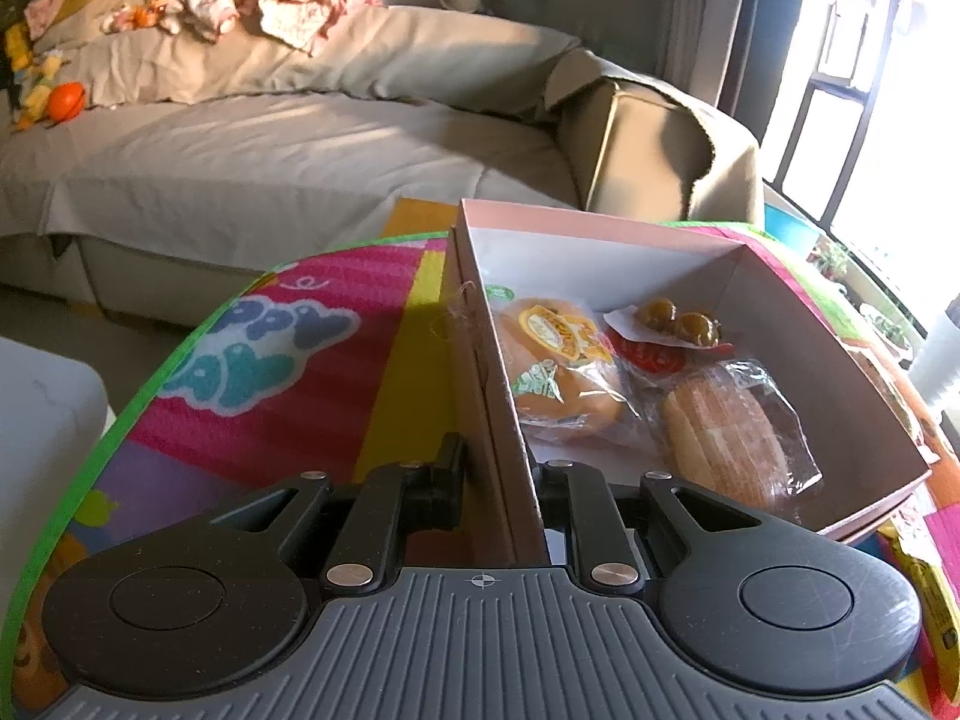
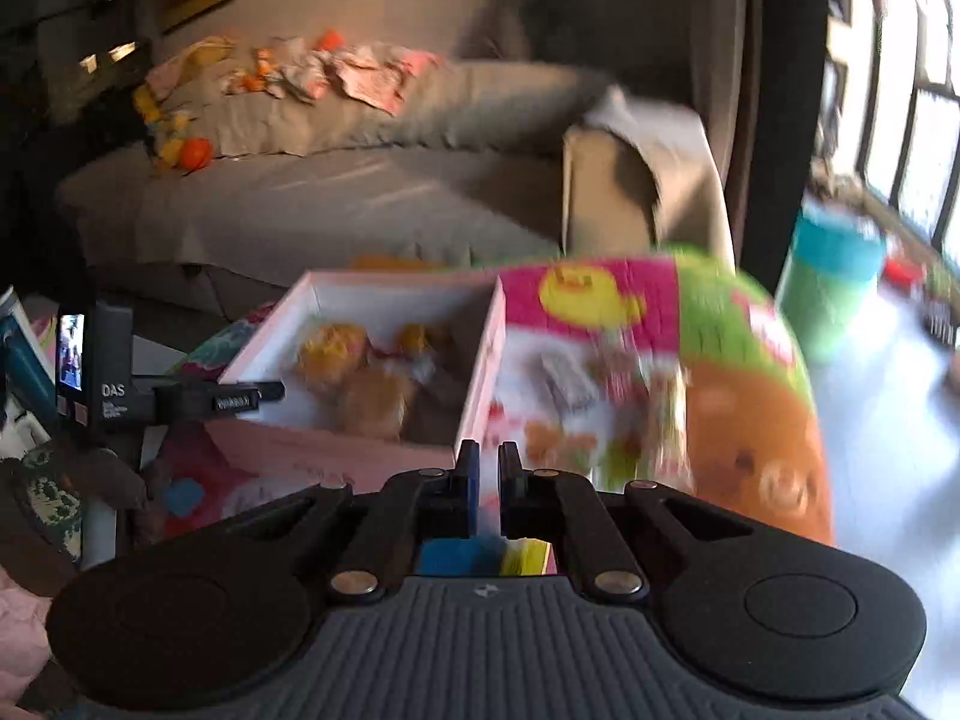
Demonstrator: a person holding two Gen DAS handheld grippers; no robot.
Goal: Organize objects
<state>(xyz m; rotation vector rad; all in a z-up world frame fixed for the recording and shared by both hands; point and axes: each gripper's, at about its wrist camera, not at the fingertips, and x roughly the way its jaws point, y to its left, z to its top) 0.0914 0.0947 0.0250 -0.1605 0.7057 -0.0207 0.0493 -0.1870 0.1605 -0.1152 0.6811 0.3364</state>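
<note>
Right gripper (image 2: 489,465) hangs empty, jaws together, just beside the pink box (image 2: 360,456) of wrapped snacks (image 2: 354,375)

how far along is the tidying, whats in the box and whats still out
Done: two wrapped buns, a bread loaf and a snack pack lie in the box. In hand: left gripper clamps the box wall; right gripper is shut, empty. Left: a yellow packet outside.
</note>
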